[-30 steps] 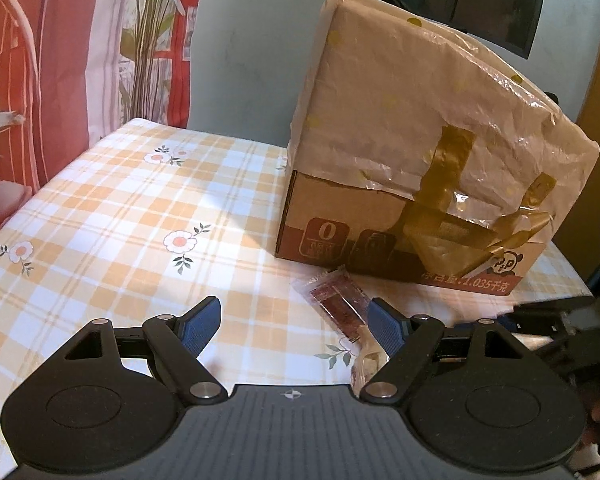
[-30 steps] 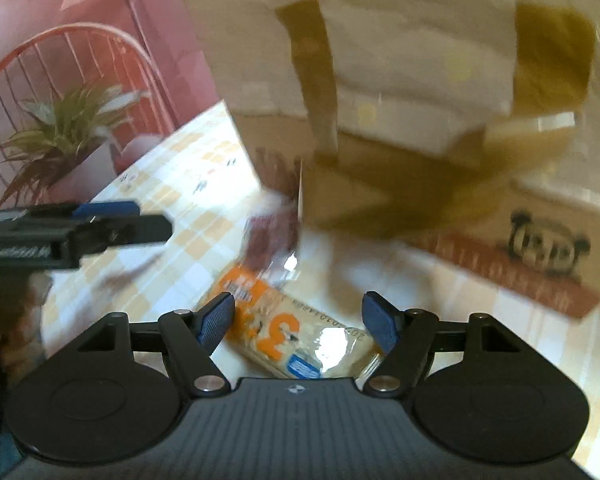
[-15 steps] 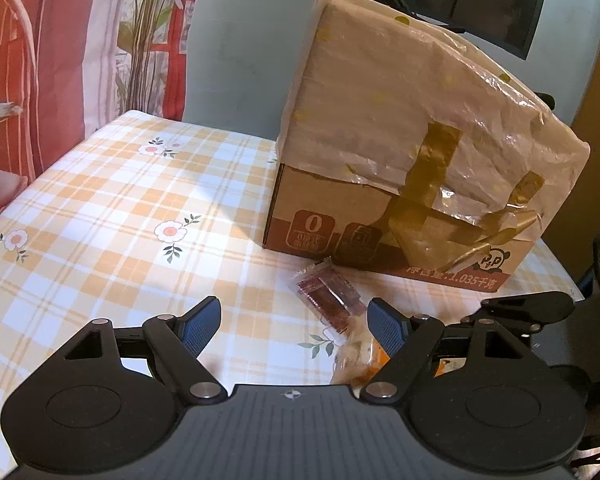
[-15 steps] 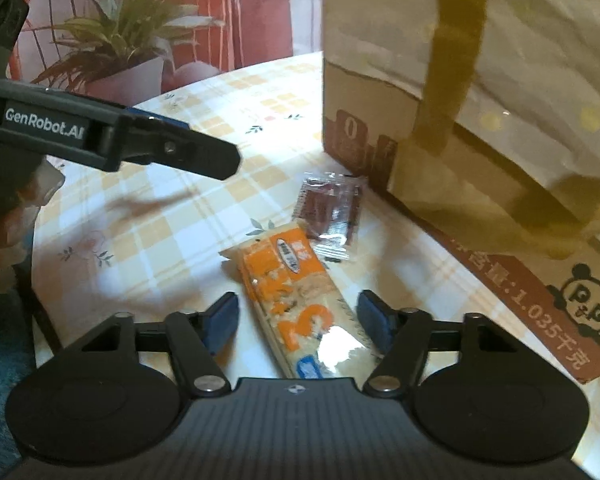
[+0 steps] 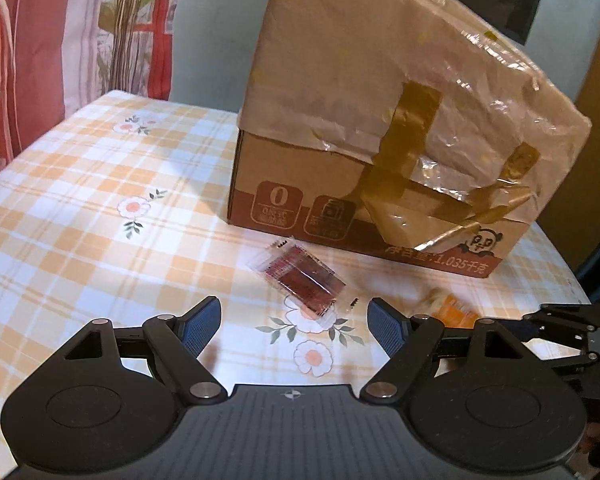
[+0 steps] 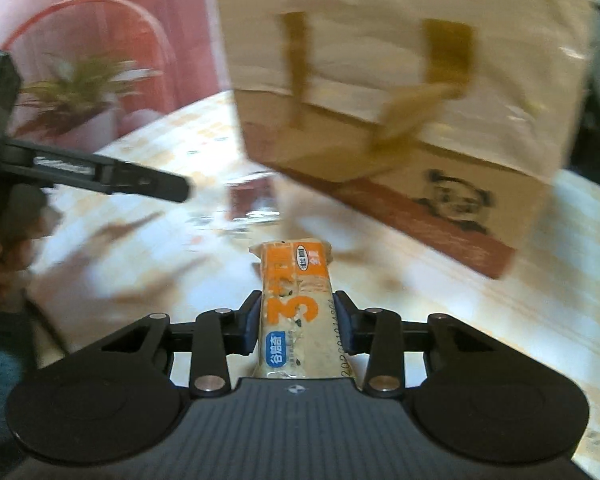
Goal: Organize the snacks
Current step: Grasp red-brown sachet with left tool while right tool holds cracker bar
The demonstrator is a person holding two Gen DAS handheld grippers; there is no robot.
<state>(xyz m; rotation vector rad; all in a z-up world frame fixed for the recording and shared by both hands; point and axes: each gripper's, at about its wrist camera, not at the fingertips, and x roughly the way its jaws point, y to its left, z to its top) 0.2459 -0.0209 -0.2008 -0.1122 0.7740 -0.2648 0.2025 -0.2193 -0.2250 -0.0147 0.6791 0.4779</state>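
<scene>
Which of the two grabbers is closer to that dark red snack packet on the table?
Left. The left gripper hangs open just short of the dark red packet. The right gripper, shut on the orange cracker pack, sits off to its right.

The box [image 5: 384, 128] stands on the table [image 5: 80, 216], toward its far right part. Just in front of the box lies the dark snack packet [image 5: 300, 278], flat on the table. Right of that packet, and also in front of the box, the biscuit pack [image 6: 296, 312] sits between the right gripper's [image 6: 297, 322] fingers. The left gripper [image 5: 294, 322] hovers in front of the box, nearer than the dark packet.
</scene>
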